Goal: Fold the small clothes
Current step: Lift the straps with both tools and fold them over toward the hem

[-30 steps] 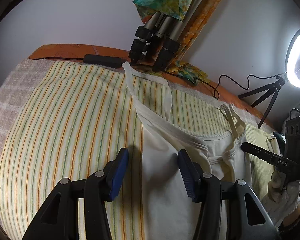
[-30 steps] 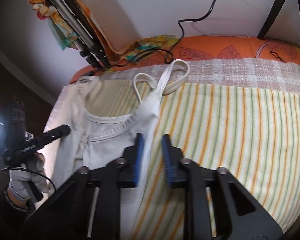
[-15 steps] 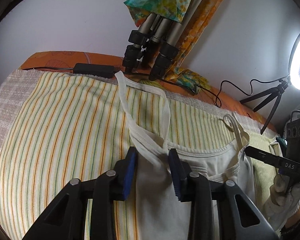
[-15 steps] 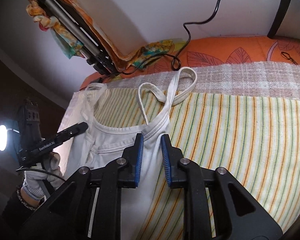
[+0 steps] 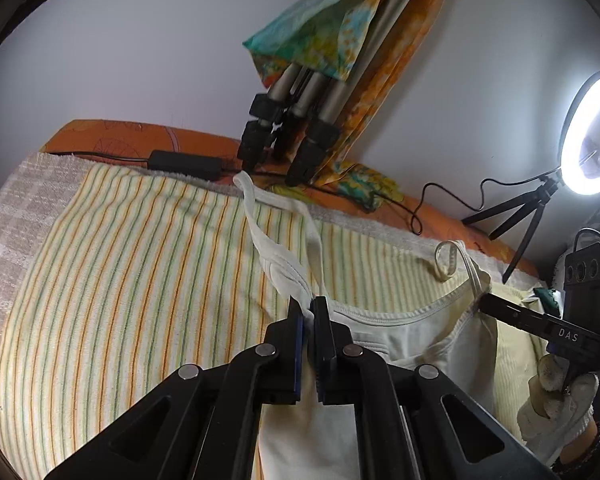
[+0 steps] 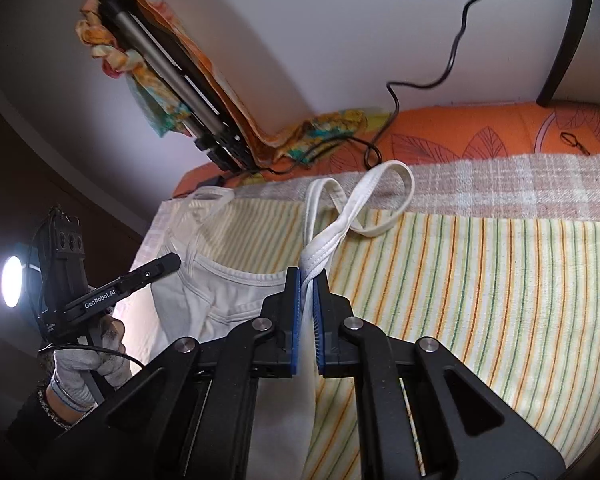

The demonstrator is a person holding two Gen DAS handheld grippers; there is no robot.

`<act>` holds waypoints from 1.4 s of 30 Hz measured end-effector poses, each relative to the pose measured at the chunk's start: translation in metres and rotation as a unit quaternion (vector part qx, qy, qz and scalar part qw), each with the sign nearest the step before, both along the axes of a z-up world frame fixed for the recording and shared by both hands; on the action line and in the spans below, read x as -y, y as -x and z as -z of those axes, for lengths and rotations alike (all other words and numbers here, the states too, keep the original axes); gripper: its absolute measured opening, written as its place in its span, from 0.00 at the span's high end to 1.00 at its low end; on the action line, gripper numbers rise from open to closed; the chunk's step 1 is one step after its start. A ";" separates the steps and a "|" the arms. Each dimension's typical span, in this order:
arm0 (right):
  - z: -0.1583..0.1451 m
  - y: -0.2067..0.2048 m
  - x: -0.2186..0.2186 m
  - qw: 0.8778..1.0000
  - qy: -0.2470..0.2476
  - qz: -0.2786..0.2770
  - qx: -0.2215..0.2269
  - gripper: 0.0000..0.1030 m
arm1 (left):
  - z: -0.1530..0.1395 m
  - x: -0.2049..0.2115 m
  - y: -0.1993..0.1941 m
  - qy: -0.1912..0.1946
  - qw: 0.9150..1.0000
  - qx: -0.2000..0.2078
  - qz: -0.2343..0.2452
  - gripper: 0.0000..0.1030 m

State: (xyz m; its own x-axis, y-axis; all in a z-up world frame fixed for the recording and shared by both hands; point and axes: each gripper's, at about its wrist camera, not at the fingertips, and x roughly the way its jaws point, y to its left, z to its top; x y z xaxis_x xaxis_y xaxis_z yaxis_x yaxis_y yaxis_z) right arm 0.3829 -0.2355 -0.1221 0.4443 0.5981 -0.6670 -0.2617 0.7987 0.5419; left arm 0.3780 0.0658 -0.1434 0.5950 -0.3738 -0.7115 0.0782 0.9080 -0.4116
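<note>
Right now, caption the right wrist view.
Right tongs shut on white cotton camisole's shoulder corner over striped yellow towel.

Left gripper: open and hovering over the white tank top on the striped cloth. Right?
No, the left gripper is shut on the white tank top, pinching it at the strap base, as the left wrist view shows. The striped cloth is right.

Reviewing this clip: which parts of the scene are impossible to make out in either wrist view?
- Lower part of the white top: in both wrist views it runs under the gripper bodies and off the bottom edge, so hem and length are unseen.
- Fabric pinched by the left gripper and right gripper: the pads hide it.
- Ring light: cut by the right edge in the left wrist view.
- Chair: only its legs show in the right wrist view.
</note>
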 end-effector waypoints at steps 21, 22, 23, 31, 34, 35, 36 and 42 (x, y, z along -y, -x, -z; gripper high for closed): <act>-0.079 0.117 0.006 0.998 -0.016 -0.012 0.051 0.93 | -0.070 -0.011 0.119 0.012 0.999 0.046 0.001 0.99; -0.080 0.125 0.004 0.998 -0.013 -0.014 0.051 0.93 | -0.070 -0.011 0.127 0.011 0.999 0.045 0.001 0.99; -0.080 0.134 0.002 0.998 -0.008 -0.016 0.052 0.93 | -0.069 -0.011 0.134 0.010 0.999 0.044 0.001 0.99; -0.059 0.191 -0.003 0.999 0.015 -0.024 0.038 0.93 | -0.051 -0.011 0.189 -0.002 1.000 0.021 0.003 0.99; -0.049 0.209 -0.005 0.998 0.032 -0.029 0.035 0.93 | -0.041 -0.012 0.204 -0.002 1.000 0.011 0.000 0.99; -0.045 0.215 -0.005 0.998 0.037 -0.030 0.035 0.93 | -0.038 -0.012 0.210 -0.002 1.000 0.007 -0.001 0.99; -0.042 0.221 -0.006 0.998 0.038 -0.032 0.034 0.93 | -0.036 -0.011 0.214 -0.004 1.000 0.004 -0.002 0.99; -0.024 0.247 -0.008 0.997 0.062 -0.040 0.027 0.93 | -0.020 -0.005 0.239 -0.016 1.000 -0.012 0.006 0.99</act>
